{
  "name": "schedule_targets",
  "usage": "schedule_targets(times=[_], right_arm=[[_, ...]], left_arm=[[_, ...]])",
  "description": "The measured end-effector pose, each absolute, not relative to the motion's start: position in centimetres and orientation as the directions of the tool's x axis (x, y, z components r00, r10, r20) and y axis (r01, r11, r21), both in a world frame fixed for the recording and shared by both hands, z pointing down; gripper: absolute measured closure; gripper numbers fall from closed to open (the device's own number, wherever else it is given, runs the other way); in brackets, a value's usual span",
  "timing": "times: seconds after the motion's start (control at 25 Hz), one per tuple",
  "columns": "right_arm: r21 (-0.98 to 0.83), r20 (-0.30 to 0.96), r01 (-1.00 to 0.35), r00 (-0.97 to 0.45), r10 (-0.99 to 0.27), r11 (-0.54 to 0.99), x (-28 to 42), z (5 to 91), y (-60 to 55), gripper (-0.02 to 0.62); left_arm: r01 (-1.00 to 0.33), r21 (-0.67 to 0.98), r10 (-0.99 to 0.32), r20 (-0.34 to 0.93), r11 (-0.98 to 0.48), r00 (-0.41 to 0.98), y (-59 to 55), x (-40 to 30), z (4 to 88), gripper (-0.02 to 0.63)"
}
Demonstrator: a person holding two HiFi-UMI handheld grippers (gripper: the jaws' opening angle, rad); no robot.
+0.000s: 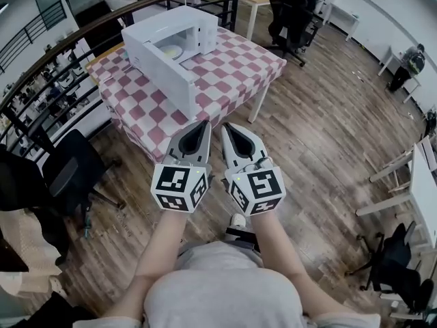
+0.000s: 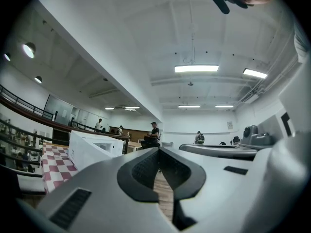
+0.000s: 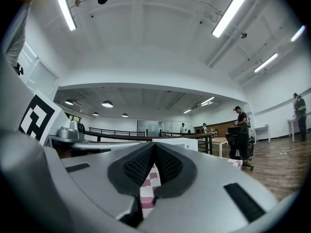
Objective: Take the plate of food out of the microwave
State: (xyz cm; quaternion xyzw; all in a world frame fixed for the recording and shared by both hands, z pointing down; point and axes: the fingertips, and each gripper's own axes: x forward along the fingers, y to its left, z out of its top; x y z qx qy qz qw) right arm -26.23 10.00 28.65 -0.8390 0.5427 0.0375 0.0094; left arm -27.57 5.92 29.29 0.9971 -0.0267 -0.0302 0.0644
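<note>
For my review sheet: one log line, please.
stage: pre-reach | microwave: door open, plate inside | left gripper: shut, empty | right gripper: shut, empty

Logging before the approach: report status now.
Left gripper shut, empty; right gripper shut, empty. Plate inside microwave, door open. Nothing blocking the approach.

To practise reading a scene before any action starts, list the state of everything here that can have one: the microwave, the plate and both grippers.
Microwave: door open, swung wide.
Plate: inside the microwave, not yet taken out.
Left gripper: shut, empty, clear of the microwave.
Right gripper: shut, empty, clear of the microwave.
</note>
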Motion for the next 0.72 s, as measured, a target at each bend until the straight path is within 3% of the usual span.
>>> schedule_targets(times=[0.72], right_arm=[[0.012,-0.015,-0.961,0.277,-0.961,-0.277,-14.9,31.0,9.5,0.571]], left_arm=[[-0.192,0.172,-0.200,-0.031,-0.966,0.979,5.8,-17.1,30.8,0.603]])
